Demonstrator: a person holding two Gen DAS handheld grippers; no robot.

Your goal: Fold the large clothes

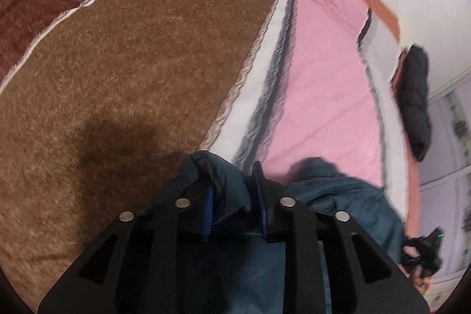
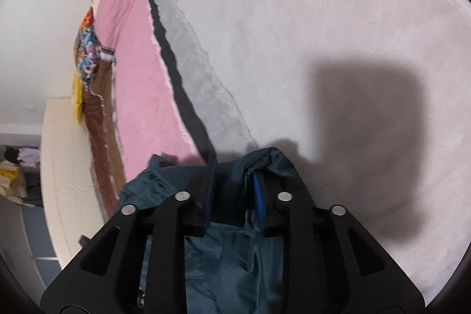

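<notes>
A dark teal garment [image 1: 332, 190] of smooth, slightly shiny cloth lies bunched right at the tips of both tongs, and spreads back beneath them toward the cameras. In the left wrist view a fold of it stands up between the two blue-padded fingers [image 1: 207, 214] of the left gripper [image 1: 234, 196]; the jaws are partly parted with the cloth between them, and whether the pads still press on it cannot be told. In the right wrist view the same teal garment [image 2: 232, 261] rises in a ridge between the fingers of the right gripper [image 2: 234, 190]; the cloth wraps over the right-hand blue pad [image 2: 258, 196], the jaws are likewise partly apart, and a firm grip cannot be confirmed.

Ahead and left of the left gripper lies a brown blanket [image 1: 141, 55], with the gripper's shadow on it just in front of the fingertips. Ahead and right of it runs a pink bedcover [image 1: 329, 72] with white and grey wavy edging. Further right a dark puffy garment [image 1: 415, 99] lies at the bed's edge, well apart from the tongs. Low on the right, a gloved hand [image 1: 418, 258] holds something dark.

Ahead of the right gripper spreads a pale grey-white cover [image 2: 294, 34], carrying a large dark shadow to the right of the fingertips. To the left lies the pink bedcover [image 2: 138, 72], and beyond it a cream bed frame [image 2: 59, 167].
</notes>
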